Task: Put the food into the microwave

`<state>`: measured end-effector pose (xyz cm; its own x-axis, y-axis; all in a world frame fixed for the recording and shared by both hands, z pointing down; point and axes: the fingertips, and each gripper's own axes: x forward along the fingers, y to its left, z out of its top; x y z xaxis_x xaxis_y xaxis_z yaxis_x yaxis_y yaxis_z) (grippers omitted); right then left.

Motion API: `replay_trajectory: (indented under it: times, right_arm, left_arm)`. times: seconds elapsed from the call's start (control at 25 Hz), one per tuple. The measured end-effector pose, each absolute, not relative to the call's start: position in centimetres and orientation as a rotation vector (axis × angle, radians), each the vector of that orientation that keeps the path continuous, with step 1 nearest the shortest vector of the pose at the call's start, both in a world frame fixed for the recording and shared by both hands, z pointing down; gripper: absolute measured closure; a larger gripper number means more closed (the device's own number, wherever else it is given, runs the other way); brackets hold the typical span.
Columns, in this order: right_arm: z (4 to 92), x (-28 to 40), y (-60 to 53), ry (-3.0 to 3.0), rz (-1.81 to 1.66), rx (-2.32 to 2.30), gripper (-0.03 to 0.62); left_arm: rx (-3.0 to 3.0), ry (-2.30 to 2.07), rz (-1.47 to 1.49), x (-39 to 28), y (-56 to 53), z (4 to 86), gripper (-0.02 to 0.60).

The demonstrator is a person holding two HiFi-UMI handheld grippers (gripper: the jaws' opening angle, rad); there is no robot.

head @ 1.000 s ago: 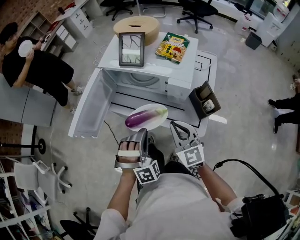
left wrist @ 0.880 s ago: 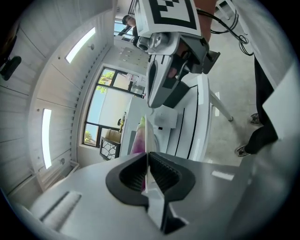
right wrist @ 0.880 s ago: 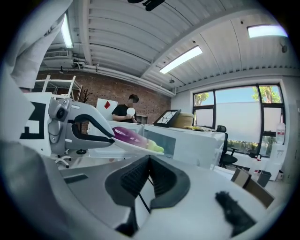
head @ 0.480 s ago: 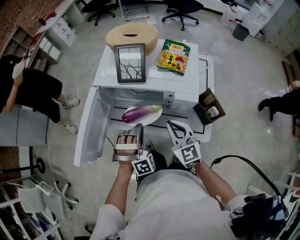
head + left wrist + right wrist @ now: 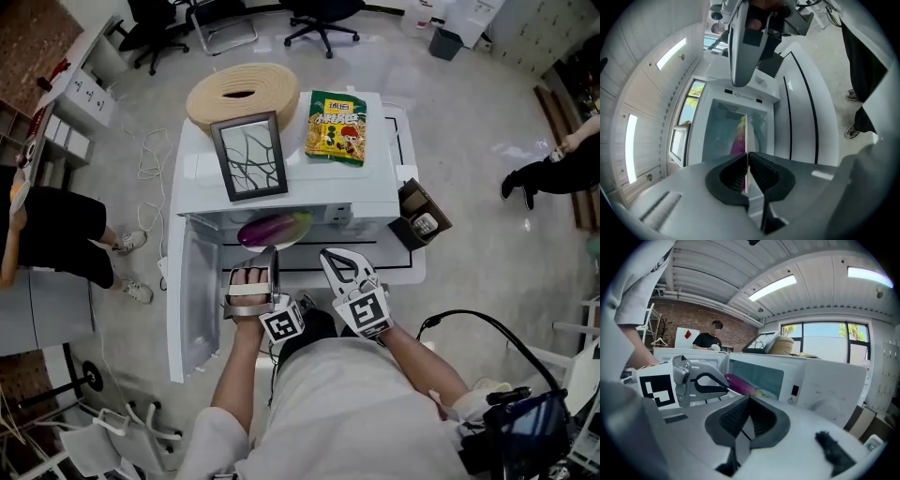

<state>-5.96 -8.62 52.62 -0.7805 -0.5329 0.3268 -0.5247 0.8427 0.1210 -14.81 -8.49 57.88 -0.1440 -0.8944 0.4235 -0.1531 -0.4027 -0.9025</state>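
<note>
Head view: left gripper [image 5: 270,251] is clamped on the near rim of a white plate [image 5: 302,223] carrying the eggplant [image 5: 267,231]. It holds the plate flat at the open mouth of the microwave [image 5: 375,183]. The rim grip likely keeps the food level and the hand outside the microwave. The far edge of the plate sits under the microwave's top, so I can't tell how far inside it reaches. The door [image 5: 192,291] is swung wide on the microwave's left, leaving the way clear. Right gripper [image 5: 328,255] hangs in front of the microwave, just beside the plate, carrying nothing. The eggplant's long axis runs across the microwave's mouth, side to side. Its purple body is toward the door side and its paler greenish end toward the control-panel side.

Left gripper view: jaws nearly together, pinching the thin plate edge-on, with purple showing past them. The microwave cavity is straight ahead, so the aim is good.

Right gripper view: jaws closed tip to tip with nothing between them. It faces the microwave front, and the eggplant lies sideways at the opening.
</note>
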Motion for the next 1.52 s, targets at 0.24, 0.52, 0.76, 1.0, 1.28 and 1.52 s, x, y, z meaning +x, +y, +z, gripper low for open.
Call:
replay_trajectory:
  times: [0.24,0.52,0.76,1.0,1.28,1.52]
  right_arm:
    - [53.4,-6.7,-9.2,-2.638,-0.012,0.851,0.585]
    - [53.3,-6.9,-9.7,-2.623,-0.022,0.889,0.585]
    - [53.2,-6.3,-9.8,-2.609,-0.016,0.912,0.585]
    - [53.1,-6.2,-10.0,-2.607,-0.027,0.916,0.585]
    - [53.1,-5.9,-10.0,-2.606,-0.017,0.913,0.585]
    - [53.3,-5.8,-10.1,-2.613,-0.010,0.912,0.585]
  left_arm:
    - [-1.491,1.144,-1.612,-16.3,-12.2,59.4,0.551]
    - [-1.450,1.078,-1.660,-17.7,-16.0,61.2,0.549]
    - [-1.418,1.037,-1.684,-18.5,-17.8,61.6,0.551]
    - [-1.396,1.019,-1.677,-18.1,-19.9,61.7,0.555]
    - [-1.357,1.001,-1.687,-18.7,-22.1,61.7,0.558]
    - [-1.562,0.810,-1.934,-19.3,-21.2,67.1,0.535]
